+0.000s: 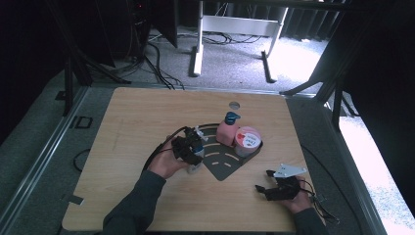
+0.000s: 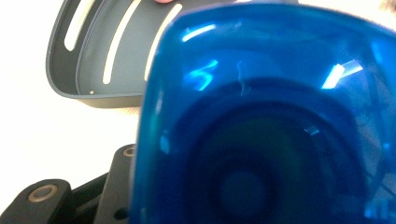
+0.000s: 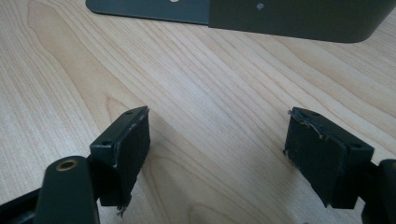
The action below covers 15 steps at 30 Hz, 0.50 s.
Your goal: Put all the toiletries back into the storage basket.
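A see-through blue container point(image 2: 261, 116) takes up most of the left gripper view, wedged between the black jaws; the left jaw presses on its side. In the high view my left gripper point(image 1: 193, 149) sits at the left edge of a dark grey fan-shaped tray point(image 1: 222, 164) with pale slots. A pink pump bottle point(image 1: 226, 132) with a blue top and a pink-lidded tub point(image 1: 247, 139) stand on the tray's far part. My right gripper point(image 1: 263, 181) rests low near the table's front right, open, with bare wood between its pads point(image 3: 126, 149).
The tray's slotted wall point(image 2: 93, 56) lies just beyond the blue container, and its dark rim point(image 3: 299, 18) lies ahead of the right jaws. The wooden table point(image 1: 142, 122) has a small round hole point(image 1: 234, 105) at the back. Cables and stand legs lie on the floor behind.
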{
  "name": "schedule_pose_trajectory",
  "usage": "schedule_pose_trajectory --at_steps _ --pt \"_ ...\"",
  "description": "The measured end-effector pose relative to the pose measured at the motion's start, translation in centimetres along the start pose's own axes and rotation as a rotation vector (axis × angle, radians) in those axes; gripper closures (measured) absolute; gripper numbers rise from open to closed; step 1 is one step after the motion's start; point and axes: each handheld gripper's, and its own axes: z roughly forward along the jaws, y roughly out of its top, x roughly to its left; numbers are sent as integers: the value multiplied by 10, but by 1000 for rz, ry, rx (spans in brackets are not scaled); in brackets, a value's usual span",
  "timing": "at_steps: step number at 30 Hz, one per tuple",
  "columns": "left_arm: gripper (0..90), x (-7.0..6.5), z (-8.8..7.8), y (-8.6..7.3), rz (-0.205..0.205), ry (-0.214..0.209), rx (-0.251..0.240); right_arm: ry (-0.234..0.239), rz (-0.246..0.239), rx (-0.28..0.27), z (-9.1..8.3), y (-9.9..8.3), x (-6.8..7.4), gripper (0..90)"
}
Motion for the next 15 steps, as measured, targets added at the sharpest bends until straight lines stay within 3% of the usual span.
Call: schedule_pose_trajectory --at_steps 8,15 --pt "548 -2 -1 0 -9 -19 6 0 0 0 0 0 0 219" --pt "548 -7 -4 4 8 -19 -4 0 0 0 0 0 0 219"
